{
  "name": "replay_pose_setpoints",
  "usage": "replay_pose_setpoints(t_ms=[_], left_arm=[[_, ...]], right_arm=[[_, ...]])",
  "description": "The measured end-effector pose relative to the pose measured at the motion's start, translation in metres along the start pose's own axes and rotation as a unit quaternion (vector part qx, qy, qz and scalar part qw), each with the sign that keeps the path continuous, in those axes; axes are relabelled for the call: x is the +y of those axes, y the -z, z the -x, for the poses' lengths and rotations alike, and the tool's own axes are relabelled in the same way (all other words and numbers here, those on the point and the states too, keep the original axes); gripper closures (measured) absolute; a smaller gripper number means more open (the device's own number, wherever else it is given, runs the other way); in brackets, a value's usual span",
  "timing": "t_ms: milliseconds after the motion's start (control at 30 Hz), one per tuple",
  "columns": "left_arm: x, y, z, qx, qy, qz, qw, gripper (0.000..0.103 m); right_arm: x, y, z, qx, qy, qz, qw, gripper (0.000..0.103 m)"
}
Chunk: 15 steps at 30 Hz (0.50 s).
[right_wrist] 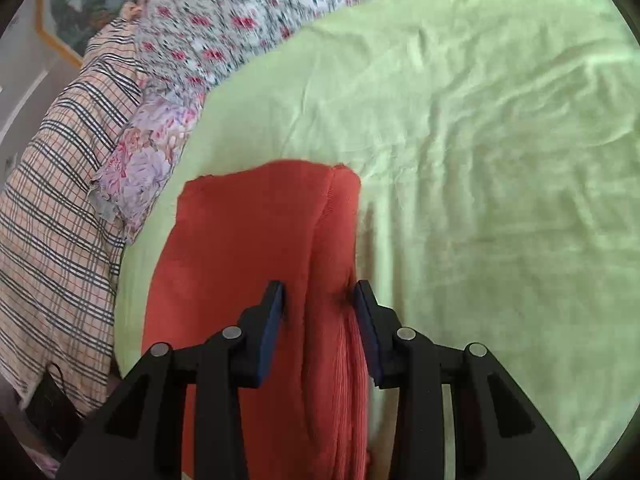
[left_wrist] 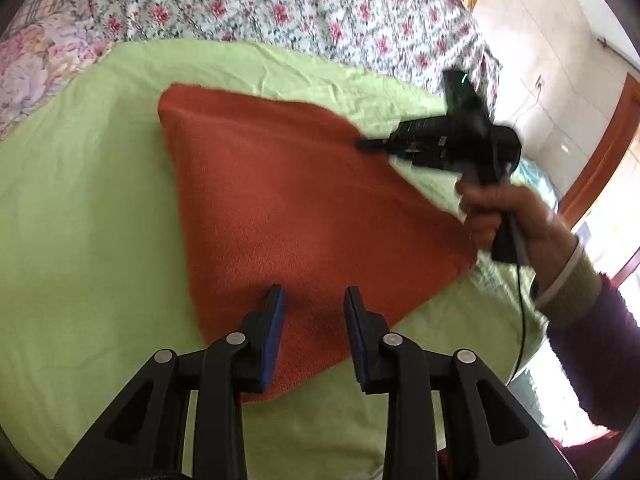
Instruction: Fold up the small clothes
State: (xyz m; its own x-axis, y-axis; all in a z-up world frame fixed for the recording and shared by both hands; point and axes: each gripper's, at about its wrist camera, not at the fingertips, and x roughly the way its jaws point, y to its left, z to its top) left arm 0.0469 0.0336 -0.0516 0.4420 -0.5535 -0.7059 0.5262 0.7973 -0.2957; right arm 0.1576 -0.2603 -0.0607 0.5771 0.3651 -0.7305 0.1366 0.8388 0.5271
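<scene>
The left gripper hovers with jaws parted and empty over the near corner of an orange-red cloth spread on a lime-green sheet covering the bed. Farther right, the right gripper, in a person's hand, straddles a raised fold at the cloth's edge, pads apparently not pressing. Behind lies a floral bedspread.

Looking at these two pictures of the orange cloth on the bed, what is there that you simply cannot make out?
- What kind of garment the orange cloth is: no view shows it whole, and the left gripper covers its near corner.
- Whether the right gripper pinches the cloth: right wrist view, the fold between its fingers hides any contact; in the left wrist view it is blurred.
- The floral bedding: motion-blurred, right wrist view.
- The person: only a hand and sleeve, cut off by the edge.
</scene>
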Motion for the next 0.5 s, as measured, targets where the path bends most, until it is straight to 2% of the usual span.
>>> replay_pose_setpoints(t_ms=[100, 167, 300, 500], left_arm=[[0.002, 0.003, -0.01, 0.012, 0.001, 0.003, 0.9999, 0.075], [0.007, 0.004, -0.021, 0.026, 0.011, 0.02, 0.9994, 0.076], [0.006, 0.005, -0.028, 0.025, 0.013, 0.031, 0.9991, 0.077], [-0.004, 0.007, -0.034, 0.024, 0.006, 0.031, 0.9992, 0.077]], right_arm=[[0.004, -0.002, 0.019, -0.036, -0.018, 0.006, 0.999, 0.092], [0.013, -0.001, 0.031, -0.055, -0.002, 0.024, 0.998, 0.093], [0.006, 0.006, 0.008, -0.027, 0.066, 0.049, 0.996, 0.093], [-0.001, 0.011, -0.004, -0.026, 0.101, 0.059, 0.993, 0.092]])
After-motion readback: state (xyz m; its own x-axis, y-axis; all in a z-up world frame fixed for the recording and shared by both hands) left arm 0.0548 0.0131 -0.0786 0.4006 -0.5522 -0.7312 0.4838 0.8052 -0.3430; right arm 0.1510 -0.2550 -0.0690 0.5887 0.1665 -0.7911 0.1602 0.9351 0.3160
